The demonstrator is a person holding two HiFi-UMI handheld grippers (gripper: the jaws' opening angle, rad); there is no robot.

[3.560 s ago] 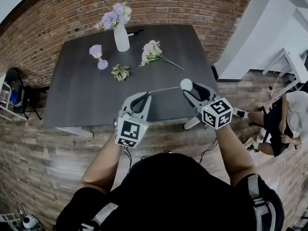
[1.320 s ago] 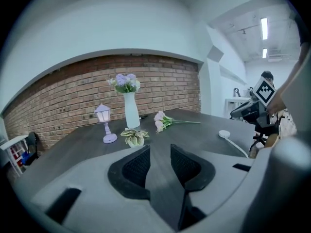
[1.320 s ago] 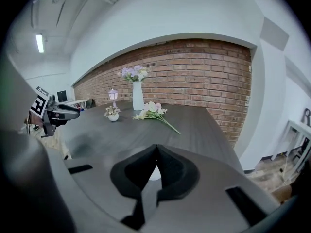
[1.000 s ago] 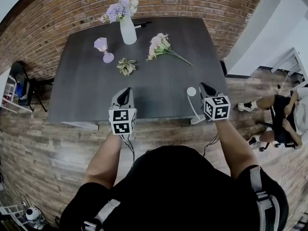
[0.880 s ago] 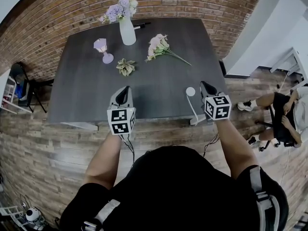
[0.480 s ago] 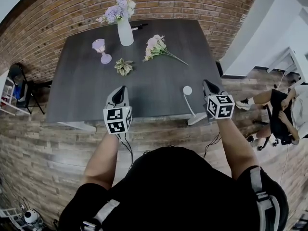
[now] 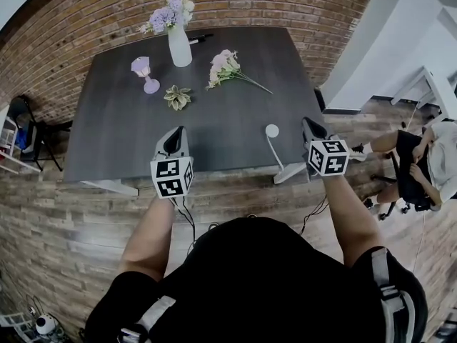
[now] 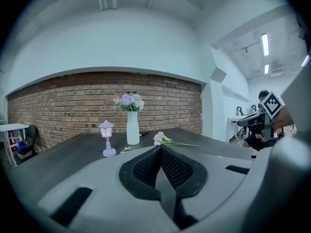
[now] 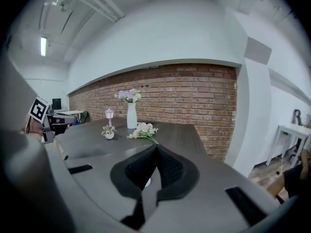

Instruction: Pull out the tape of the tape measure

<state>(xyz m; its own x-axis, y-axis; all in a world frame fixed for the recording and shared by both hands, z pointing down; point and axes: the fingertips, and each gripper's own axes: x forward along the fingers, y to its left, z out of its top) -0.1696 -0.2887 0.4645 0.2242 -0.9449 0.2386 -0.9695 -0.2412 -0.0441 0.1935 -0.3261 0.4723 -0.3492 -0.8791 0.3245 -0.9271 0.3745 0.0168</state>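
Observation:
The tape measure lies on the dark table [image 7: 221, 131]. Its round white case [image 7: 272, 131] sits near the front right. The white tape [image 7: 274, 154] runs from the case toward me, and its end [image 7: 289, 172] hangs over the table's front edge. My right gripper [image 7: 308, 123] hovers just right of the case, shut and holding nothing. My left gripper [image 7: 178, 131] is over the front edge at the left, also shut and empty. The pads meet in both gripper views, on the left gripper [image 8: 160, 148] and the right gripper [image 9: 156, 147]. A bit of the white case [image 9: 147, 182] shows under the right pads.
At the back of the table stand a white vase of purple flowers [image 7: 179, 48], a small lilac lamp [image 7: 145, 73] and a tiny plant [image 7: 177, 96]. A loose bouquet [image 7: 225, 66] and a marker [image 7: 200, 39] lie nearby. A seated person [image 7: 428, 166] is at the right.
Earlier both grippers held the tape measure stretched between them; now it lies on the table. Over the last second my right gripper has drawn away from the case, to the right and up.

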